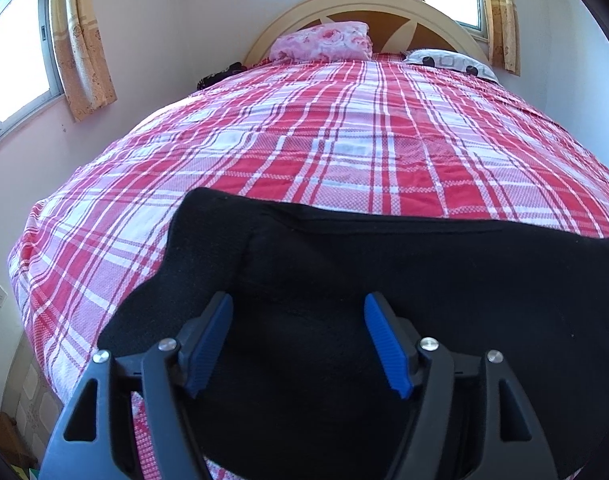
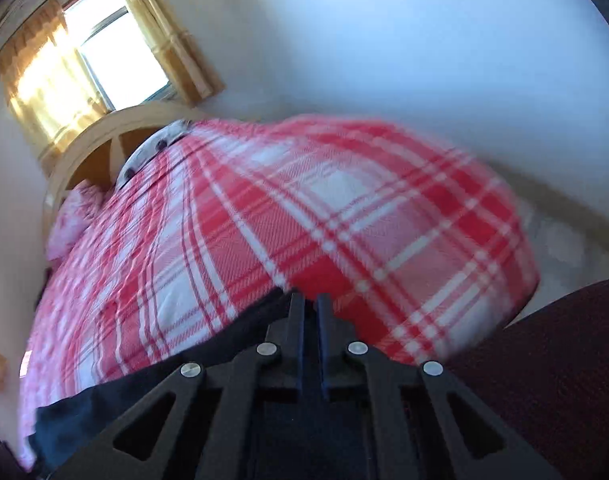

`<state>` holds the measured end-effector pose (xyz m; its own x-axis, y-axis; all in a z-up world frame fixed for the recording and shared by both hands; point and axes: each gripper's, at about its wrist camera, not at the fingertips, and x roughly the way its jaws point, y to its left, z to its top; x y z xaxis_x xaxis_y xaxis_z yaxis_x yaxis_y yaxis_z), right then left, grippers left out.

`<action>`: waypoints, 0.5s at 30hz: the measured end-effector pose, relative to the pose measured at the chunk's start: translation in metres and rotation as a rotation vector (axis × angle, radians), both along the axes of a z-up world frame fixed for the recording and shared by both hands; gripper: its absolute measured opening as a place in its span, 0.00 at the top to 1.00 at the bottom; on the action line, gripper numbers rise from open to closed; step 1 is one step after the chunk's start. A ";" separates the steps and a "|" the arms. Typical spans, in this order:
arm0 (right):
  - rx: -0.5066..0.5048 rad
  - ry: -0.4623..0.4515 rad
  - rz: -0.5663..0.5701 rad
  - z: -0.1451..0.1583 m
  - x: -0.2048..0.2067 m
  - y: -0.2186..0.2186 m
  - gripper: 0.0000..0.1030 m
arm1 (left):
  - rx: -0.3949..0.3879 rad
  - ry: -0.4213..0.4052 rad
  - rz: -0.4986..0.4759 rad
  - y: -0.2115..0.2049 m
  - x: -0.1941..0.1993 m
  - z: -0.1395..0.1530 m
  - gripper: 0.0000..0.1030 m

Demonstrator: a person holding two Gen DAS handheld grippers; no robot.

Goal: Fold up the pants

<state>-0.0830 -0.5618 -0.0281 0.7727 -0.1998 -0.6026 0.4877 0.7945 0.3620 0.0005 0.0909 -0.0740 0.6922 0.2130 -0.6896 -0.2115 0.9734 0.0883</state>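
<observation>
Black pants (image 1: 424,260) lie spread across the near end of a bed with a red and white plaid cover (image 1: 344,140). My left gripper (image 1: 298,300) hangs just over the cloth with its blue pads (image 1: 212,340) wide apart, so it is open and grips nothing. In the blurred right wrist view, my right gripper (image 2: 310,300) is shut with its fingers pressed together at an edge of the pants (image 2: 124,392). The black cloth runs from the fingertips down to the lower left over the plaid cover (image 2: 344,220).
A rounded wooden headboard (image 1: 364,4) closes the far end, with a pink floral pillow (image 1: 324,42) and a spotted pillow (image 1: 448,60) before it. Curtained windows (image 1: 16,60) flank the bed. Dark maroon fabric (image 2: 544,360) fills the right wrist view's lower right corner.
</observation>
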 end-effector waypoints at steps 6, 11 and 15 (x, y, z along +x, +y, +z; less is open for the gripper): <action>0.239 -0.133 0.500 0.029 0.049 0.110 0.49 | -0.018 -0.117 -0.086 -0.017 -0.031 0.028 0.31; 0.425 -0.132 0.854 0.024 0.107 0.221 0.12 | -0.090 -0.146 -0.249 -0.045 -0.046 0.037 0.31; 0.363 -0.072 0.989 0.014 0.153 0.288 0.12 | -0.128 -0.112 -0.396 -0.072 -0.048 0.033 0.31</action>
